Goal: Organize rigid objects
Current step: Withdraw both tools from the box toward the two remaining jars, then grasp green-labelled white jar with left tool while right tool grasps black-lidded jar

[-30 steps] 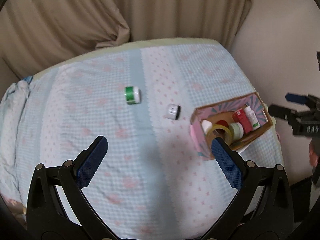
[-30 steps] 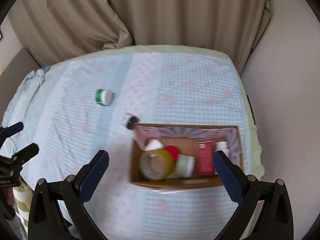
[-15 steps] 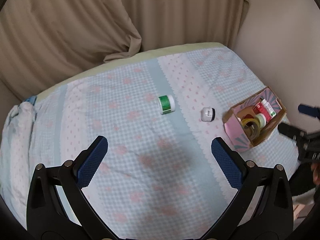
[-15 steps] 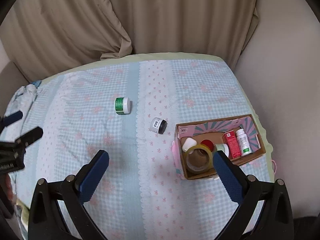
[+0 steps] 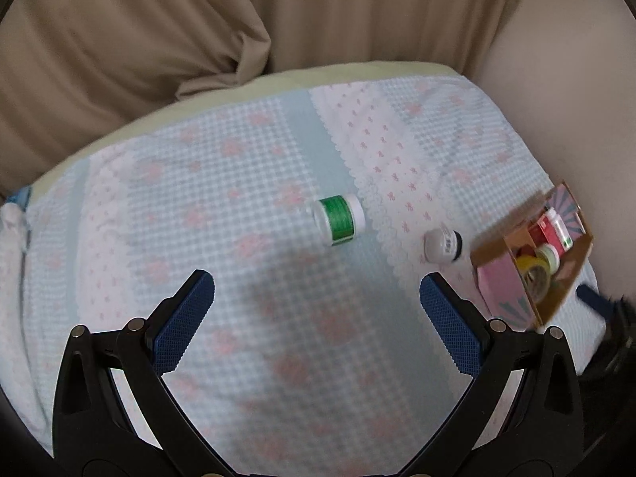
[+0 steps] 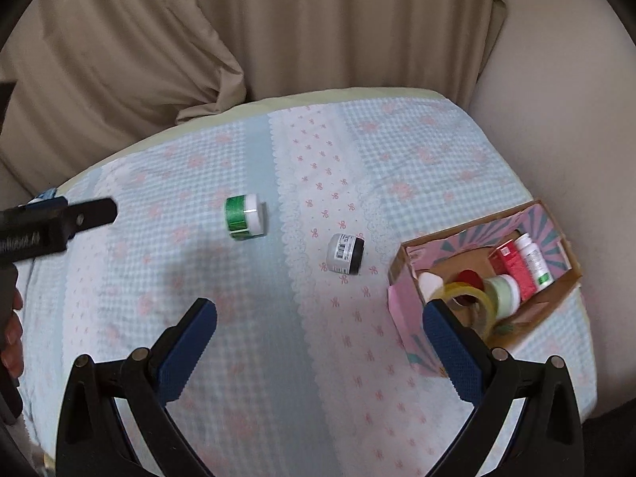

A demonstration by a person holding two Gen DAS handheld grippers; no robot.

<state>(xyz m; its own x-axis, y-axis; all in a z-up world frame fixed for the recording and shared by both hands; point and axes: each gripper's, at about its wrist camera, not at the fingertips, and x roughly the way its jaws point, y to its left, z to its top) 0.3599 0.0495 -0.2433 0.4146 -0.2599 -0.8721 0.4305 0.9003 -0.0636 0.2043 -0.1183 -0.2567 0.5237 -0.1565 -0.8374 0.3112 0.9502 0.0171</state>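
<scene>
A green-labelled white jar [image 5: 338, 220] lies on its side on the patterned cloth; it also shows in the right wrist view [image 6: 244, 216]. A small white jar with a black cap [image 5: 443, 245] lies to its right, also seen from the right wrist [image 6: 345, 253]. A pink cardboard box [image 6: 405, 314] at the right holds a tape roll [image 6: 473, 306], a red box [image 6: 514, 272], a white bottle [image 6: 534, 256] and other items. My left gripper [image 5: 316, 302] is open and empty, short of the green jar. My right gripper [image 6: 318, 338] is open and empty, short of the black-capped jar.
Beige curtains [image 6: 278, 20] hang behind the cloth-covered surface [image 5: 238, 167]. A beige wall [image 6: 556, 99] is at the right. The box [image 5: 501, 282] sits near the right edge. The left gripper shows at the left of the right wrist view [image 6: 59, 218].
Both grippers have moved left and nearer the two jars. The box has slid toward the right of both views. Both grippers stay open.
</scene>
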